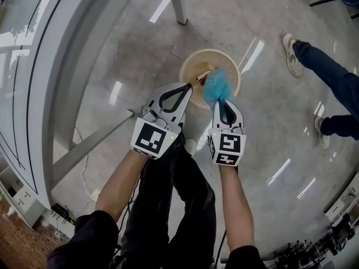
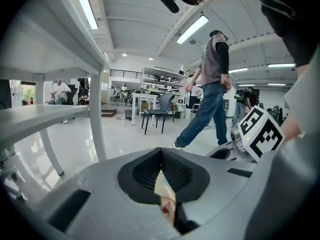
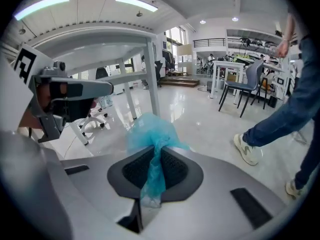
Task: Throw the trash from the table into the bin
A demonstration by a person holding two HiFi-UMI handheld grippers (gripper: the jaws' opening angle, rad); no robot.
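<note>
A cream round bin (image 1: 192, 62) stands on the floor below both grippers in the head view. My left gripper (image 1: 189, 87) hangs over its near rim, shut on a tan printed wrapper (image 1: 201, 74); in the left gripper view the wrapper (image 2: 165, 190) is pinched between the closed jaws (image 2: 161, 156). My right gripper (image 1: 225, 102) is shut on a crumpled blue plastic bag (image 1: 216, 87), which hangs over the bin's near right side. The right gripper view shows the blue bag (image 3: 149, 134) bunched above the closed jaws (image 3: 156, 153), with the left gripper (image 3: 70, 95) at the left.
A white table frame (image 1: 53, 72) curves along the left, with a diagonal brace (image 1: 95, 144) and a leg (image 1: 178, 4) beyond the bin. A person in jeans (image 1: 331, 77) walks on the glossy floor at the right. Chairs and tables (image 2: 157, 109) stand far off.
</note>
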